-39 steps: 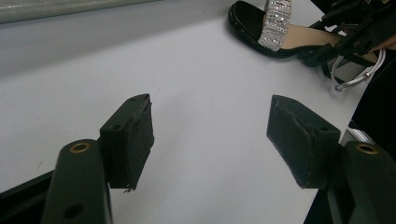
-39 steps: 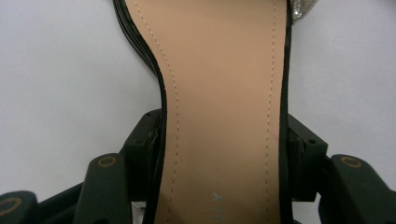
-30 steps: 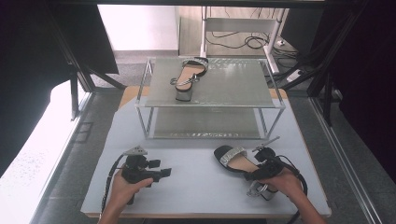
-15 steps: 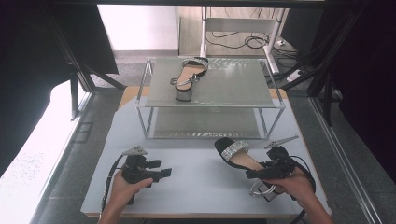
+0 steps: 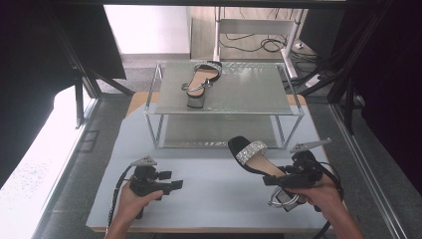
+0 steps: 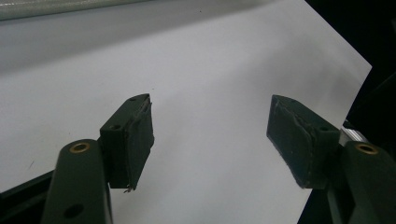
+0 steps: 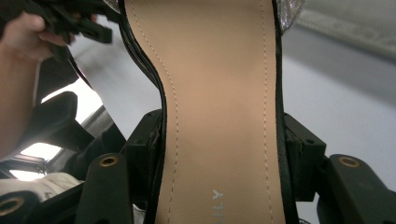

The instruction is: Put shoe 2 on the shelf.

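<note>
Holding item one, a black heeled sandal (image 5: 254,159) with a glittering toe strap and tan insole, the right gripper (image 5: 286,179) is clamped across the sandal's narrow waist, one black pad on each edge of the sole as the right gripper view (image 7: 219,116) confirms; gripping at the waist rather than at the strap or heel likely keeps the sole level and the block heel free to land first. Position relative to the glass shelf rack (image 5: 226,112): in front of its lower right corner, lifted clear of the white table mat (image 5: 209,189), toe pointing up toward the rack. Item two, the matching sandal (image 5: 200,82), lies on the rack's top shelf toward its left half, toe away from the person, which suggests the lifted sandal is meant to join it as a pair on that same shelf, to its right where the glass is bare. Item three, the left gripper (image 5: 169,185), rests low on the mat in front of the rack's left side, its jaws standing well apart with nothing between them; the left gripper view shows both pads (image 6: 133,135) over plain white mat. It appears parked out of the way, kept wide so it is ready to steady the sandal if needed
</note>
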A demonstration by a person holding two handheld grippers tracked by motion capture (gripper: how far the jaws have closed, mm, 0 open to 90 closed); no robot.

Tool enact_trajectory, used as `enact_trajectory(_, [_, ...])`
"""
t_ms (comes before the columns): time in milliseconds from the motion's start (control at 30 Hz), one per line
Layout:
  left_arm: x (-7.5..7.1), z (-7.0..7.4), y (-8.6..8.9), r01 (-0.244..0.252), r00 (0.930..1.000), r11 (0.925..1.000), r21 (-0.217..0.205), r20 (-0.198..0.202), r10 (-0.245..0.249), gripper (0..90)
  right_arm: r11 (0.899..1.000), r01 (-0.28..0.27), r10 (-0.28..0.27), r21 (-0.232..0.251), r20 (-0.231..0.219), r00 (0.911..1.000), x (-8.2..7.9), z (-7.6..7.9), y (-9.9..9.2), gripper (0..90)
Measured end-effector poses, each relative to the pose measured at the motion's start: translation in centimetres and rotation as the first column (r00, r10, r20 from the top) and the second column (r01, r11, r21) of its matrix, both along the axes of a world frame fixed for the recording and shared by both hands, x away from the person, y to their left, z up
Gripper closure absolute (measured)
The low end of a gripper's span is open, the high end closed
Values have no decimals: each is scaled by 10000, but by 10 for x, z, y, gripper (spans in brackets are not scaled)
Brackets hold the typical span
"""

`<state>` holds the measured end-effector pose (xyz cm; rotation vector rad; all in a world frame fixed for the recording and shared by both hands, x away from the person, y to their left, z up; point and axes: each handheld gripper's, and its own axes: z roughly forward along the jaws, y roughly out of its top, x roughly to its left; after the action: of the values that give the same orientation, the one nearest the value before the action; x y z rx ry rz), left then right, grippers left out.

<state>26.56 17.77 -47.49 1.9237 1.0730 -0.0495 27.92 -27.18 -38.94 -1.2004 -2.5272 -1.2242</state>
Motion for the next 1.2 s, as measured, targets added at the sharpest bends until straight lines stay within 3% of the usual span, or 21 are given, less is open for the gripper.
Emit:
enact_trajectory(400, [0, 0, 0, -25, 10000, 10000, 23, 8, 25, 319, 9995, 62, -76, 300, 491, 9988, 13, 32, 5, 418])
enact_trajectory(700, [0, 0, -1, 3, 10000, 10000, 43, -6, -3, 319, 9995, 236, -252, 207, 810, 9964, 26, 53, 12, 418])
enact_trajectory(1200, [0, 0, 0, 10, 10000, 10000, 12, 52, -10, 319, 9982, 589, -598, 140, 735, 9955, 63, 77, 26, 418])
